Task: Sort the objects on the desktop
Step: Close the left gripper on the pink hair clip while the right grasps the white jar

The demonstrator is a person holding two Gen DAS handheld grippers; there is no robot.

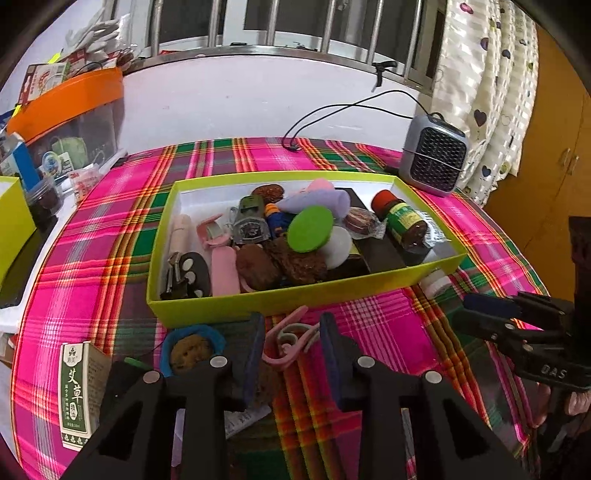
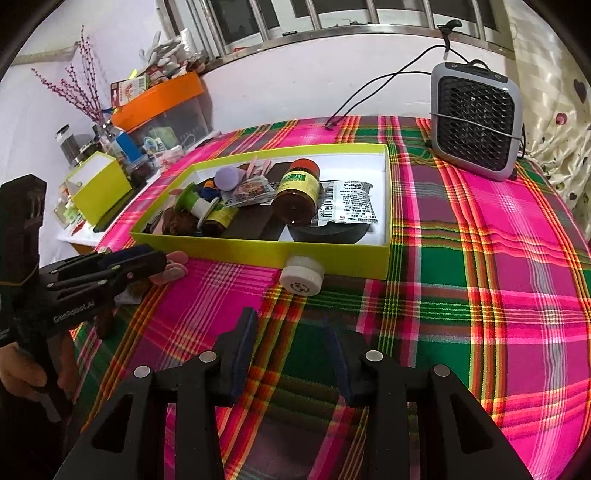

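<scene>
Desktop objects in lime box [image 1: 258, 299], plaid tablecloth [image 2: 480, 295], barred window [image 1: 295, 26], both grippers released.

The right gripper [image 2: 291, 354] hangs open over the plaid tablecloth [image 2: 480, 280], near a white round jar [image 2: 302, 275] touching the lime-green cardboard box [image 2: 258, 254].

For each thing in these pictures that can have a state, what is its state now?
left gripper: open, pink clip between its fingers, not pressed.
right gripper: open, nothing between its fingers.
pink clip: lying on the tablecloth, outside the box.
yellow-green box: no lid on it, full of small things.
brown jar: capped, lying on its side in the box.
white bottle: capped, on its side against the box wall.
</scene>
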